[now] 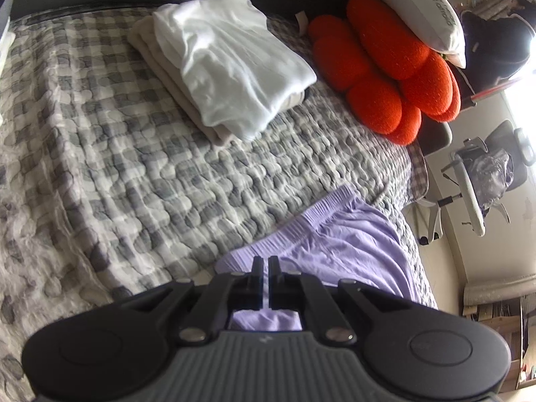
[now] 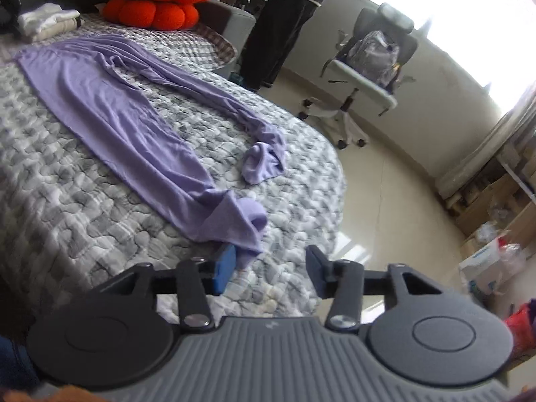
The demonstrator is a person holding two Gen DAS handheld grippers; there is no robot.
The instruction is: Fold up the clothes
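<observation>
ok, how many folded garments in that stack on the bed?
2 visible: a white garment on top and a beige one beneath it, stacked on the quilt left of the orange cushion. More could be hidden underneath.

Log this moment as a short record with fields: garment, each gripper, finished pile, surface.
garment: lavender trousers spread lengthwise on the bed, cuffs rumpled
left gripper: shut on the trousers near the waistband end
right gripper: open, at the nearer cuff, gripping nothing
finished pile: white folded top on beige folded cloth
surface: grey checked quilt
nearby: orange cushion
</observation>
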